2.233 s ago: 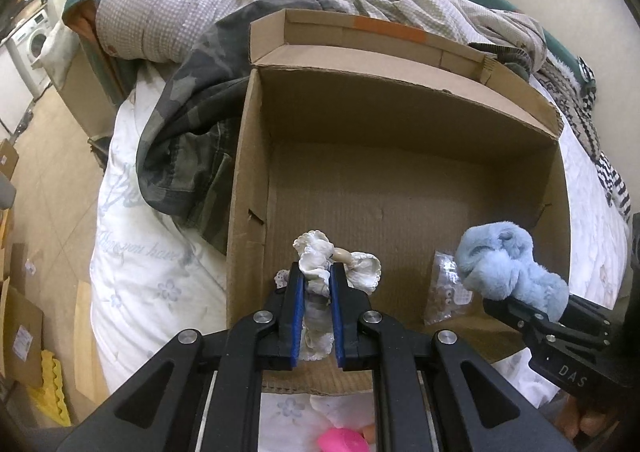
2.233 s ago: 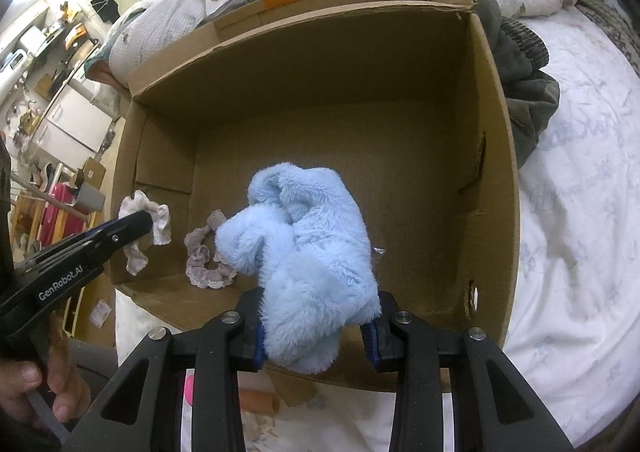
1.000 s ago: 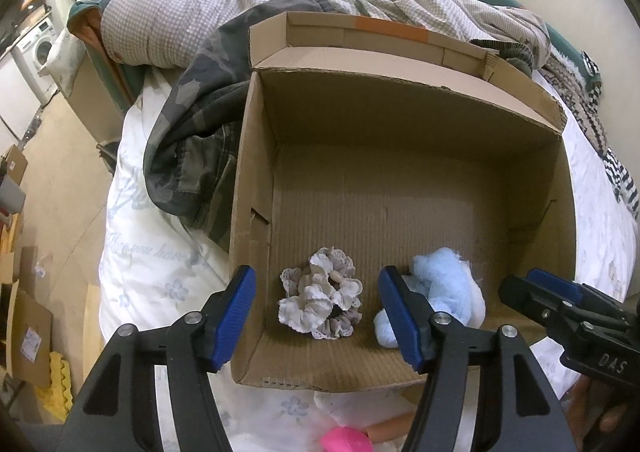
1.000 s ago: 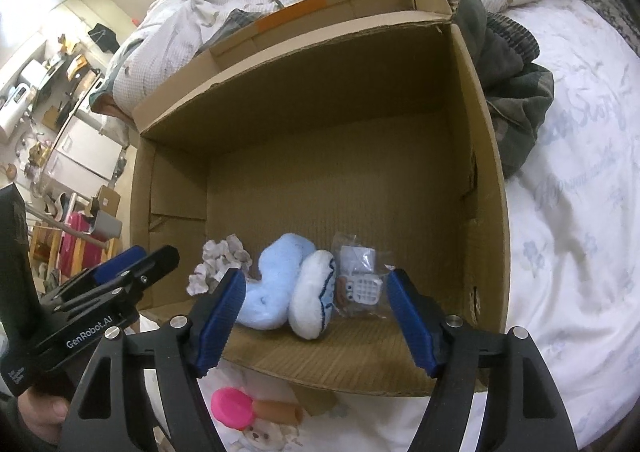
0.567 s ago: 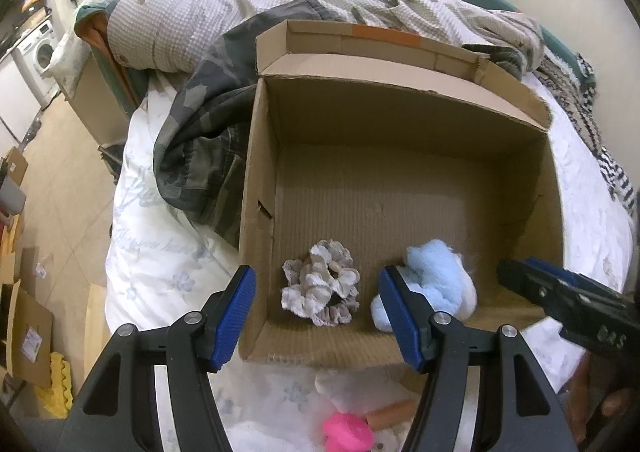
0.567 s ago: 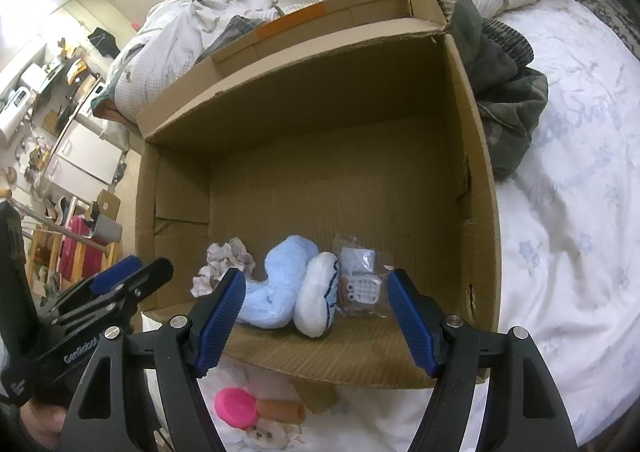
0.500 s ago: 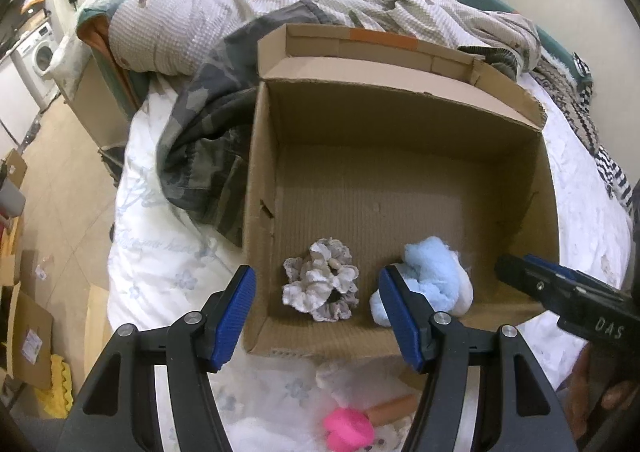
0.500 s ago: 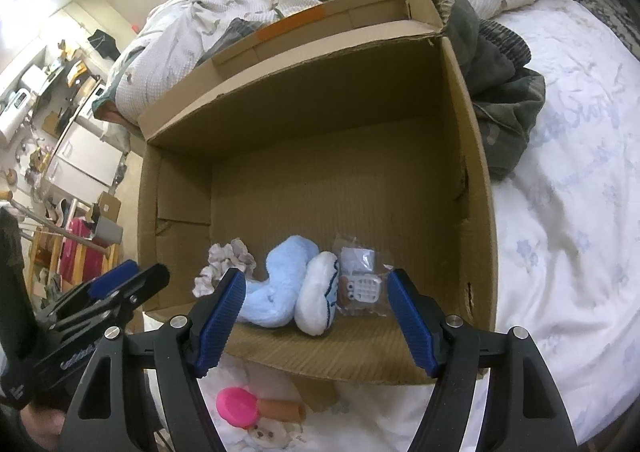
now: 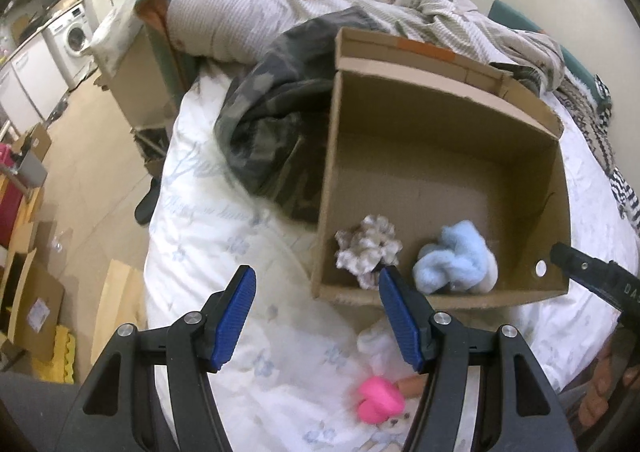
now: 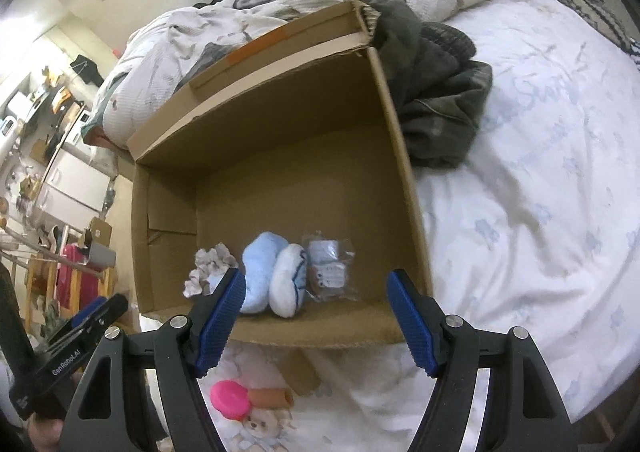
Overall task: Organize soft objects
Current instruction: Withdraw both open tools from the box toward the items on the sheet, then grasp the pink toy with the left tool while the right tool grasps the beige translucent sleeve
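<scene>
In the left wrist view, the ruffled beige fabric scrunchie (image 9: 368, 250) and the fluffy pale-blue plush bundle (image 9: 456, 262), both pinched in the grippers two seconds ago, are now seen lying released along the near wall of the open brown cardboard box (image 9: 520, 112); two soft items are thus judged stowed. The left gripper (image 9: 318, 316) is drawn back over the white printed bedsheet (image 9: 208, 220), its blue pads spread and nothing held. In the right wrist view, the right gripper (image 10: 314, 316) is likewise spread wide and empty, held before the box's near edge. A pink-capped soft toy (image 10: 240, 398) remains outside, on the near sheet.
</scene>
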The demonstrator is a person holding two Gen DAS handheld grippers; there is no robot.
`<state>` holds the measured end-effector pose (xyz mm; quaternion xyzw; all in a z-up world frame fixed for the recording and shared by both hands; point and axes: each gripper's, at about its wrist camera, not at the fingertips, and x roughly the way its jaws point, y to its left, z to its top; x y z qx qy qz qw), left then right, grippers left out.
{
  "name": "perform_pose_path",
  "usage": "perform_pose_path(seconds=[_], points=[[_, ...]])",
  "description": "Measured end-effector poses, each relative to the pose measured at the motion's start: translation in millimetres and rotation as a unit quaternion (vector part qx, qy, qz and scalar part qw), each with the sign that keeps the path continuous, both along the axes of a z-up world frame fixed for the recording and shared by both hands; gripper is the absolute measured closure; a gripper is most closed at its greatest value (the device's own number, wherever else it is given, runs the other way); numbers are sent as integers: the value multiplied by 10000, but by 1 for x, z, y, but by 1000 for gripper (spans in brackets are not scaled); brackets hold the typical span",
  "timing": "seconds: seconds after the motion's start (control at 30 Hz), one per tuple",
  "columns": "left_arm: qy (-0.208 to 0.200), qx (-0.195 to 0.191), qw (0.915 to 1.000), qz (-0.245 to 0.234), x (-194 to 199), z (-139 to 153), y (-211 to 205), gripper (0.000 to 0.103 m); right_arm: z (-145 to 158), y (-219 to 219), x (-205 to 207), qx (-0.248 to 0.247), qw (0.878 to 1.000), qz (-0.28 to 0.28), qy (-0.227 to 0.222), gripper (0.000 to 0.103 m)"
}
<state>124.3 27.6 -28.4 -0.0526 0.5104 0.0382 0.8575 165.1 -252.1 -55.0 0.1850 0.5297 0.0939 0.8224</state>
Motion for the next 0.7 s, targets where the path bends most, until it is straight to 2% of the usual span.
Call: perform_pose_path(seconds=[0.3,0.47,0.57,0.7], points=[[536,-145,9985,12,-26,-25,-3,42,3,-7,-21,-36,10000,-82,-18,26],[721,-109,9972,-186,-35,-36,-15,42,4,-10,-33,-10,10000,-80,-17,26],[922,-122,9950,-371,-39,-47,-25,42,5,-9,-41,45,10000,-24,-4,26],[1377,-359,9885,-508,-43,-70,-37,42,1,-4,-53,201,9997,89,82,26]])
